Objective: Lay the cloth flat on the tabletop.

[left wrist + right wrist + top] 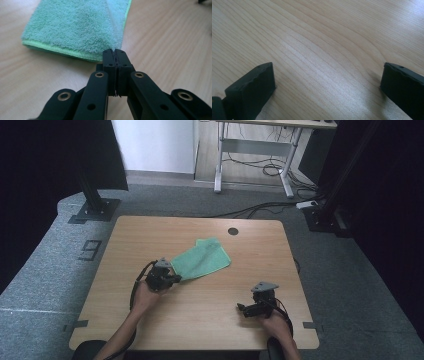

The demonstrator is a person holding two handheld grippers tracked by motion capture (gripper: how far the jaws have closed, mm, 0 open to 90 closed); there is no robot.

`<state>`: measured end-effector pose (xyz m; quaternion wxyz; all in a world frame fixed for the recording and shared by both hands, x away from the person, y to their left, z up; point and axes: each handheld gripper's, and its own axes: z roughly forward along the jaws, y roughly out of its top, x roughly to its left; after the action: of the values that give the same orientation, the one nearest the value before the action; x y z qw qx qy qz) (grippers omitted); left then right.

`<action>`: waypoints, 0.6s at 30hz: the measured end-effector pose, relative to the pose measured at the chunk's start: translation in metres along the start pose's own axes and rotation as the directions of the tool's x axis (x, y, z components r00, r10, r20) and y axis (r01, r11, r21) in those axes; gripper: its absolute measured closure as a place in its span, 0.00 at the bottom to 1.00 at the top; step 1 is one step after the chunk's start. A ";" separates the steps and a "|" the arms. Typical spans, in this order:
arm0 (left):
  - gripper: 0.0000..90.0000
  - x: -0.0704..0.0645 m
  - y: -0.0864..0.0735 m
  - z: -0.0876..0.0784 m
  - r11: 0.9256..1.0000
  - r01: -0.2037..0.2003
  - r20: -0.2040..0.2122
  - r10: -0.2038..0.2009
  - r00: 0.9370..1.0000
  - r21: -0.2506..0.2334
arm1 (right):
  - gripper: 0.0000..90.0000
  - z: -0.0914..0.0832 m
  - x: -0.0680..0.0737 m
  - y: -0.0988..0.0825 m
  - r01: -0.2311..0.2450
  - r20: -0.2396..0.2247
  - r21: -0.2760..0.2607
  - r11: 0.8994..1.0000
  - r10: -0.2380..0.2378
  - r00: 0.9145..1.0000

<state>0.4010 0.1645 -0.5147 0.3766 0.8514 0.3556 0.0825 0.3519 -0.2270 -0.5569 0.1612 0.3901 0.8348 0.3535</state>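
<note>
On the pale wood-grain table (210, 305), just short of the round cable hole (233, 231), lies a folded green terry cloth (202, 260), fluffy in pile with a stitched brighter hem; the left gripper (172, 276) sits at the cloth's near corner, its black jaws pressed together with that corner pinched between the pads, as the left gripper view shows; the right gripper (242, 309) rests well apart from the cloth, toward the table's near right, its blocky matte jaws spread wide over bare, streaked wood.
</note>
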 end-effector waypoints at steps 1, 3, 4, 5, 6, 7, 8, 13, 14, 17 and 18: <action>0.98 -0.002 -0.003 -0.002 1.000 -0.007 0.000 0.007 1.000 0.003 | 0.00 0.000 0.000 0.000 0.001 -0.001 0.000 1.000 -0.001 1.000; 0.98 -0.006 -0.007 -0.004 1.000 -0.008 0.008 0.008 1.000 0.001 | 0.00 0.000 0.000 0.000 0.002 -0.002 0.000 1.000 -0.002 1.000; 0.98 -0.008 -0.009 -0.005 1.000 -0.011 0.013 0.011 1.000 0.003 | 0.00 0.000 0.000 0.000 0.003 -0.003 0.000 1.000 -0.003 1.000; 0.98 -0.011 -0.011 -0.006 1.000 -0.013 0.016 0.013 1.000 0.006 | 0.00 0.000 0.000 0.000 0.003 -0.003 0.000 1.000 -0.003 1.000; 0.98 -0.013 -0.013 -0.007 1.000 -0.016 0.020 0.016 1.000 0.007 | 0.00 0.000 0.000 0.000 0.004 -0.003 0.000 1.000 -0.004 1.000; 0.98 -0.015 -0.014 -0.008 1.000 -0.021 0.025 0.021 0.999 0.008 | 0.00 0.000 0.000 0.000 0.004 -0.004 0.000 1.000 -0.004 1.000; 0.98 -0.018 -0.016 -0.008 1.000 -0.020 0.030 0.020 0.999 0.008 | 0.00 0.000 0.000 0.000 0.004 -0.004 0.000 1.000 -0.004 1.000; 0.97 -0.026 -0.019 -0.010 0.999 -0.039 0.036 0.039 0.999 0.007 | 0.00 0.000 -0.001 0.000 0.005 -0.004 0.000 1.000 -0.005 1.000; 0.97 -0.026 -0.019 -0.010 0.999 -0.039 0.036 0.039 0.999 0.007 | 0.00 0.000 -0.001 0.000 0.005 -0.004 0.000 1.000 -0.005 1.000; 0.97 -0.024 -0.008 -0.015 0.999 -0.042 0.022 0.043 0.999 -0.026 | 0.00 0.000 0.000 0.000 0.004 -0.004 0.000 1.000 -0.004 1.000; 0.97 -0.022 -0.004 -0.017 0.998 -0.042 0.014 0.043 0.999 -0.037 | 0.00 0.000 0.000 0.000 0.003 -0.003 0.000 1.000 -0.003 1.000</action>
<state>0.3758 0.1615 -0.5023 0.3928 0.8523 0.3331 0.0909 0.3520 -0.2274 -0.5570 0.1604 0.3881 0.8357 0.3539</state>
